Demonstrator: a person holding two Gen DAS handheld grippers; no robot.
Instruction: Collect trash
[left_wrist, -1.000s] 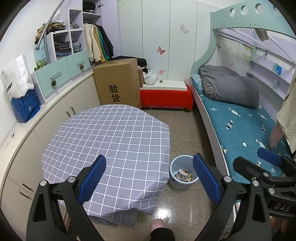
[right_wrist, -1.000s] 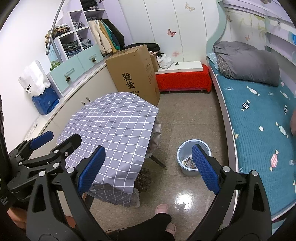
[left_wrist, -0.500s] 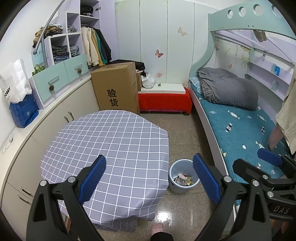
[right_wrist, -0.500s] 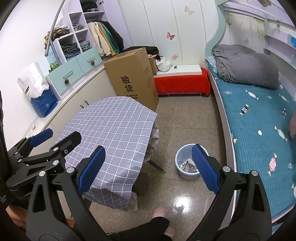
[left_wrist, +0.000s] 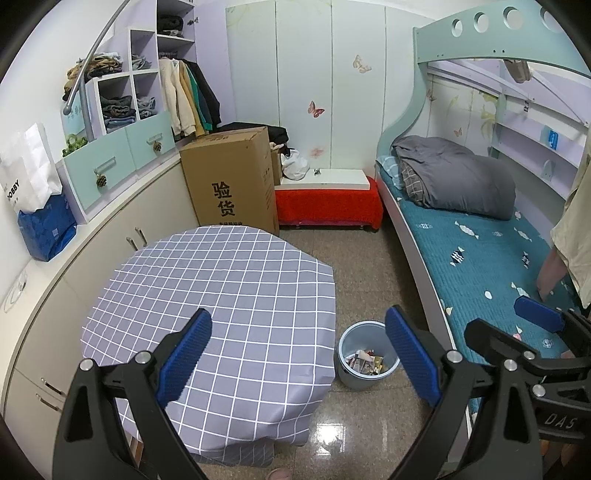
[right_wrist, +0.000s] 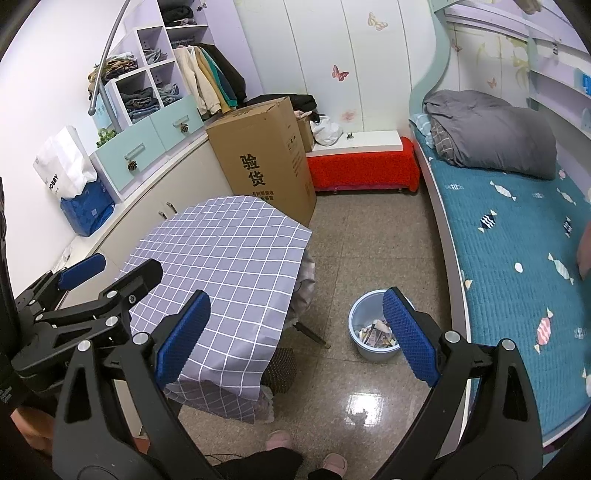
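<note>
Floor (right_wrist: 369, 229): table (right_wrist: 221, 258) beside bin (right_wrist: 360, 314)

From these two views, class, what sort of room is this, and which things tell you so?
Most likely a child's bedroom: a bunk bed with a grey duvet, open shelves of hanging and folded clothes, and butterfly stickers on the wall.

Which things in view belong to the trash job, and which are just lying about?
Job:
- blue bin on the floor
- scraps inside it
- left tongs and right tongs, both open, empty

Lying about:
- checked table
- cardboard box
- grey duvet
- blue bag
</note>
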